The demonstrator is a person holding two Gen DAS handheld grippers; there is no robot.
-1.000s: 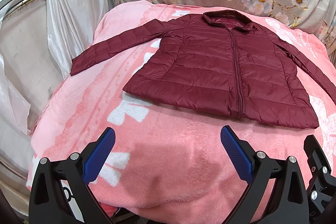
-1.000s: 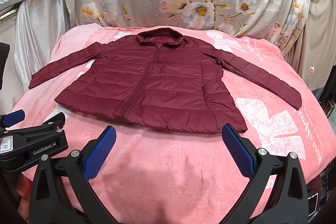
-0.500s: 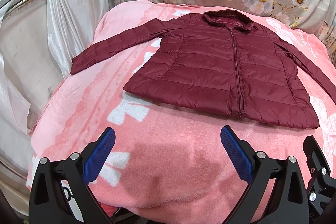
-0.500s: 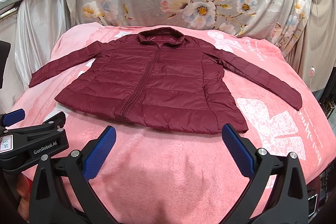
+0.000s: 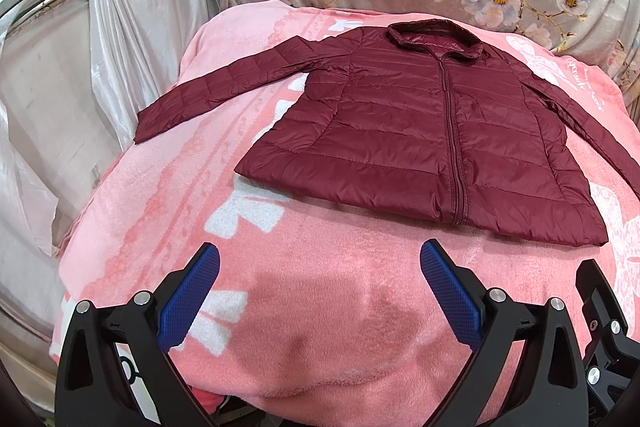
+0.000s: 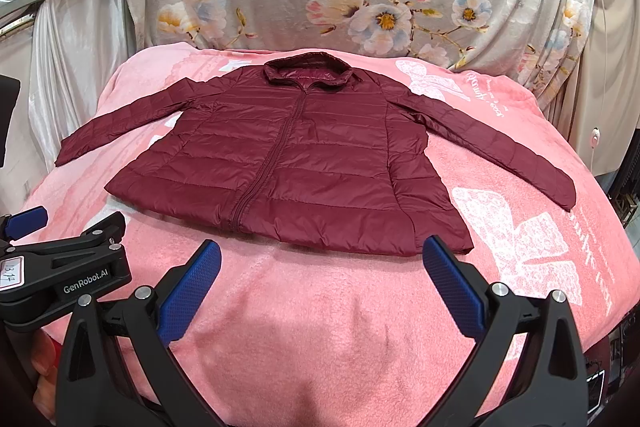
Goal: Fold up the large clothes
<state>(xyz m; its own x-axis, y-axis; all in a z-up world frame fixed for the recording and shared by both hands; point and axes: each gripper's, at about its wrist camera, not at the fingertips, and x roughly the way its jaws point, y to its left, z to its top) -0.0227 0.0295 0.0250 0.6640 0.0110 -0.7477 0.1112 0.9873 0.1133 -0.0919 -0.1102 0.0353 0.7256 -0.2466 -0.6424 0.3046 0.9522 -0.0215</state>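
With our left gripper (image 5: 320, 291) and right gripper (image 6: 322, 291) both spread wide and empty above the pink blanket (image 6: 320, 339), the flat jacket (image 6: 296, 163) risks sliding or bunching if we pinch its slick fabric unevenly.

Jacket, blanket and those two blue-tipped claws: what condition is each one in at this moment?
Jacket: spread flat, zipped, sleeves out, unfolded.
Blanket: spread under the jacket.
Left gripper: jaws open, empty, short of the hem.
Right gripper: jaws open, empty, short of the hem.
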